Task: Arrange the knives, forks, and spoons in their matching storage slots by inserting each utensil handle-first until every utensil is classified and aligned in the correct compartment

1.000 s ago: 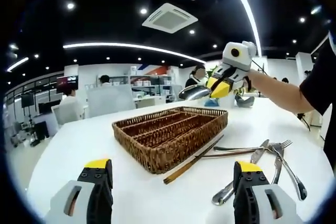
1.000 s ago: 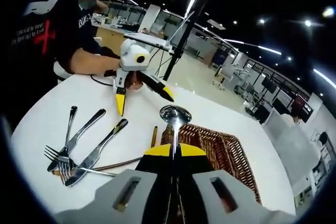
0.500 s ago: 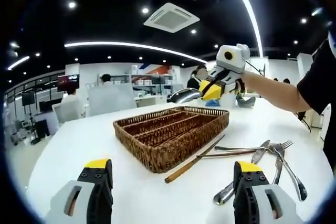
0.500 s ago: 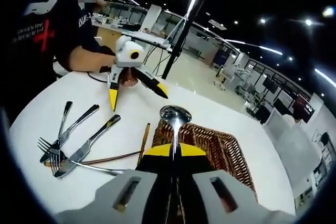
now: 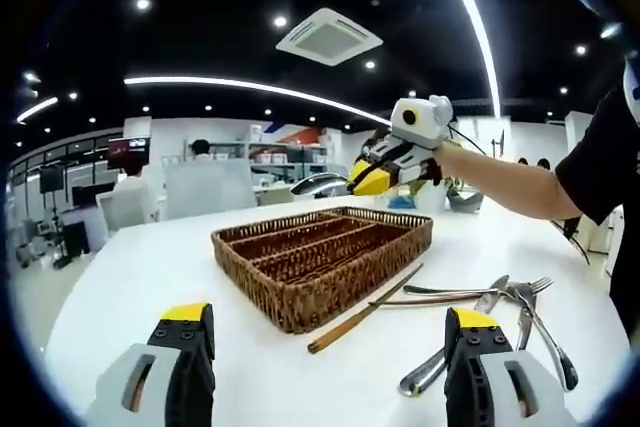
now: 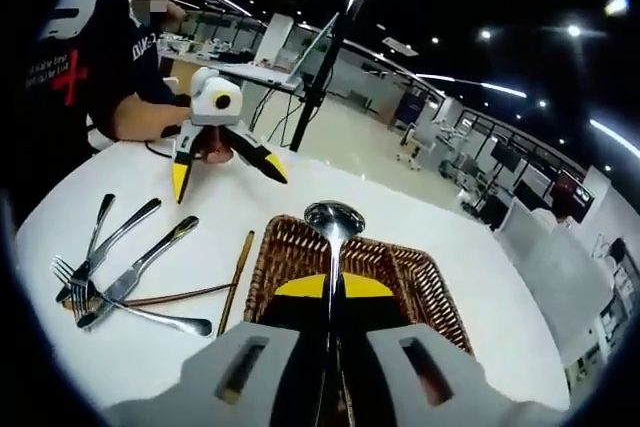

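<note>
Left gripper (image 5: 325, 347) hangs low over the white table (image 5: 150, 277), jaws spread wide, gripping nothing. Loose cutlery (image 5: 500, 312) lies to its right. Beyond, the wicker tray (image 5: 320, 257). Above its far end, right gripper (image 5: 365, 179) clamps a spoon (image 6: 334, 219), bowl forward.

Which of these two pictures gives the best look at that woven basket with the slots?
The left gripper view: the wicker tray sits whole on the table, its long compartments visible. In the right gripper view the tray is partly hidden behind the right gripper and the spoon it holds.
</note>
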{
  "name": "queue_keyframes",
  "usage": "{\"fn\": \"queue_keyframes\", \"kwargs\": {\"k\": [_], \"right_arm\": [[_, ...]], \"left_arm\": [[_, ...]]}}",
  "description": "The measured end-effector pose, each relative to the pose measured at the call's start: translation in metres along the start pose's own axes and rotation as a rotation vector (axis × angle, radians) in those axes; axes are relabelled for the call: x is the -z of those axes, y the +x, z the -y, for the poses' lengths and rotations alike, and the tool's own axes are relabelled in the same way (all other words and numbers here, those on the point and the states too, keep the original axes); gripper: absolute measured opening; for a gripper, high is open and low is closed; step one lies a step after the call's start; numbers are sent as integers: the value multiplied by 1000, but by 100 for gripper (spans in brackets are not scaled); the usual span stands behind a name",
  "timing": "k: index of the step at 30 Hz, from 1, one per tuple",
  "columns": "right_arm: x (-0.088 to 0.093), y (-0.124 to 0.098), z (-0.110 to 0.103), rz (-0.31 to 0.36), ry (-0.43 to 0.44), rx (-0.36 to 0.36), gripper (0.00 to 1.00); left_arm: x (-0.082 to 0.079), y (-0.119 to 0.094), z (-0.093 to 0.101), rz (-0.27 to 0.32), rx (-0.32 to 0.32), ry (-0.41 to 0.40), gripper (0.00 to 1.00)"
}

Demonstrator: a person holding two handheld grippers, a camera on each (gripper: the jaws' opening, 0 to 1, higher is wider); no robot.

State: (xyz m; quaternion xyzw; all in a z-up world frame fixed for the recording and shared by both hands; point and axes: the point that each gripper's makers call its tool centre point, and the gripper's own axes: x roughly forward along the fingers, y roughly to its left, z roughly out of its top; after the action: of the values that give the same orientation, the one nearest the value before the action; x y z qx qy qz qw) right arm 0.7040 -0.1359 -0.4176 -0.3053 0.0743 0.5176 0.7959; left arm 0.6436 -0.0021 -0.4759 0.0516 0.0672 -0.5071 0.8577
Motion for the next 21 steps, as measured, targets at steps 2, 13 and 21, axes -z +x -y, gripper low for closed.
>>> {"fn": "queue_keyframes", "kwargs": {"k": [2, 13, 21], "right_arm": [[2, 2, 4, 0, -13, -1, 1], [8, 14, 35, -18, -23, 15, 1], [14, 19, 54, -26, -11, 21, 1]], "left_arm": [[0, 0, 0, 2, 0, -4, 100], [2, 1, 0, -9, 7, -6, 100], [-1, 0, -5, 5, -5, -11, 100]]}}
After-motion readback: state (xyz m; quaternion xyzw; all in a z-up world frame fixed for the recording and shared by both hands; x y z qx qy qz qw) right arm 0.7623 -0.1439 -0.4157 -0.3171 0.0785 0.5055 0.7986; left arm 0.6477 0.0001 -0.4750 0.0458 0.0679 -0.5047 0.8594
